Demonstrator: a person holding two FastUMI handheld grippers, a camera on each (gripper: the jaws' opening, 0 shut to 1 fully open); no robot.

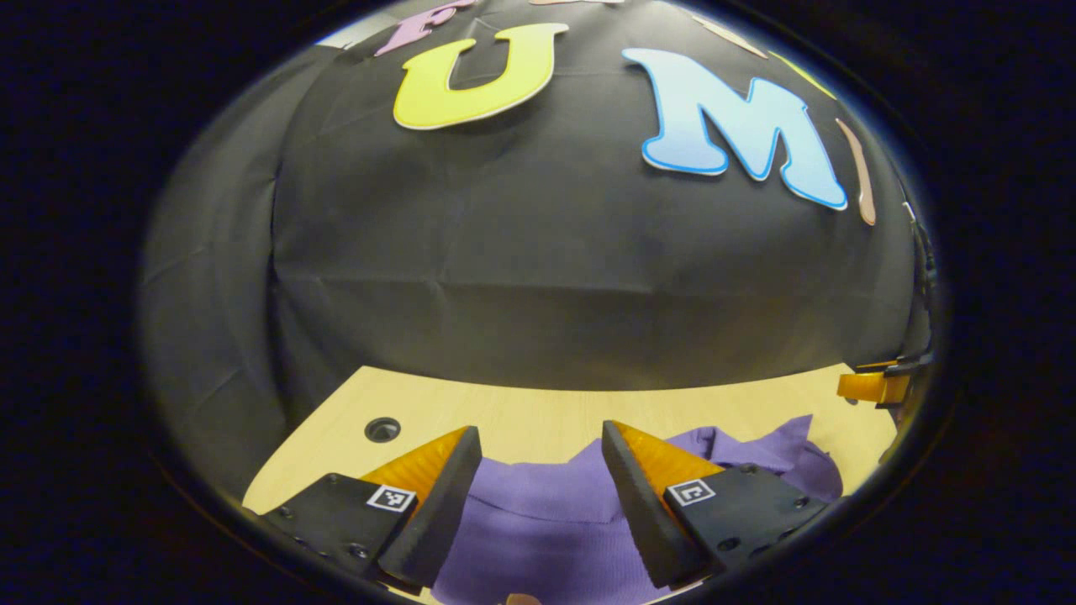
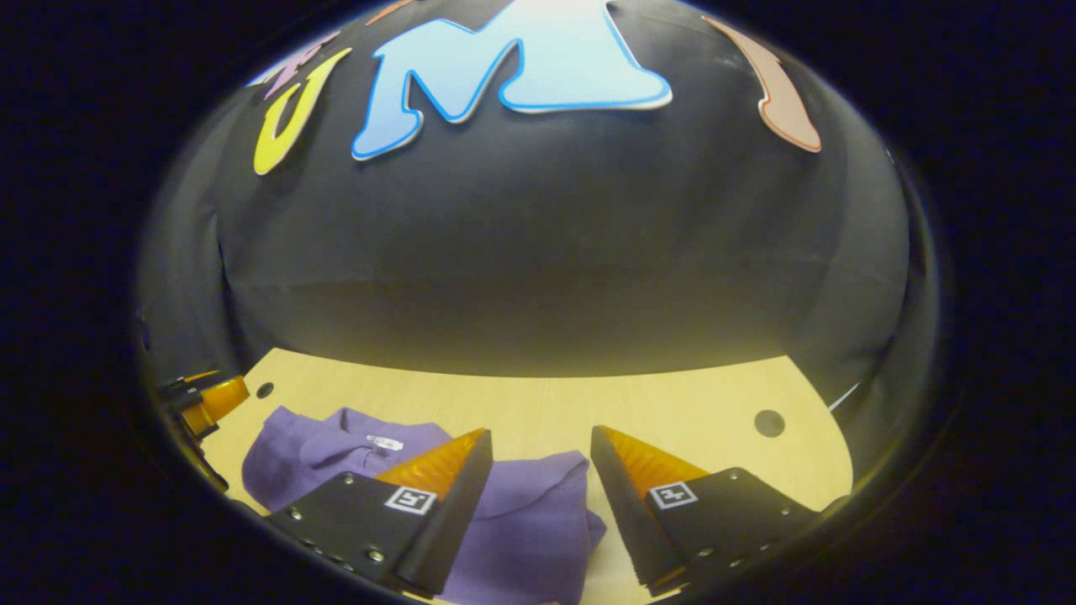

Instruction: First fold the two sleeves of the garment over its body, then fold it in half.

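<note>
A purple garment (image 1: 538,521) lies on the light wooden table (image 1: 521,412), its collar end toward the back. In the left gripper view my left gripper (image 1: 542,449) hangs open above the cloth, nothing between its fingers. The right gripper view shows the garment (image 2: 521,521) with its collar and a white neck label (image 2: 385,442) at the left and a bunched sleeve part at the right. My right gripper (image 2: 538,449) is open over that right part, touching nothing that I can see. Each view catches the other gripper at its edge (image 1: 878,385) (image 2: 206,399).
The black cloth wall (image 1: 546,269) rises just behind the table's far edge. The tabletop has a round hole near its back left corner (image 1: 382,429) and another near its back right corner (image 2: 768,423).
</note>
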